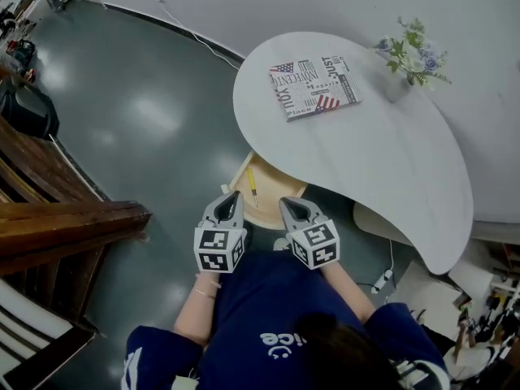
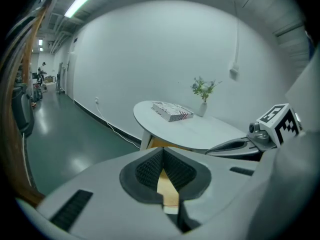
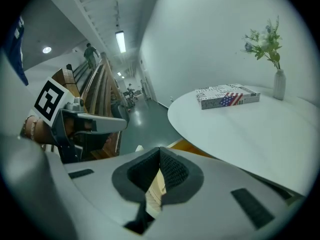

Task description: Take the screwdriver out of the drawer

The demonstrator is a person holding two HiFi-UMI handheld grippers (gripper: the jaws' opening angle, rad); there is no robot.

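Observation:
An open wooden drawer (image 1: 268,192) juts out from under the white table (image 1: 382,161). A screwdriver (image 1: 252,183) with a yellow handle lies in it near the left side. My left gripper (image 1: 231,197) hovers over the drawer's near left corner, and my right gripper (image 1: 289,205) over its near right edge. Both are shut with nothing between the pads. In the left gripper view the left gripper (image 2: 161,152) points at the drawer (image 2: 161,144), with the right gripper (image 2: 235,145) beside it. The right gripper (image 3: 160,157) shows its pads pressed together in its own view.
A book (image 1: 314,85) and a vase of flowers (image 1: 412,54) stand on the table top. Dark wooden furniture (image 1: 57,218) fills the left side. A pale rounded seat (image 1: 383,223) sits under the table's right part, with clutter (image 1: 479,323) at the lower right.

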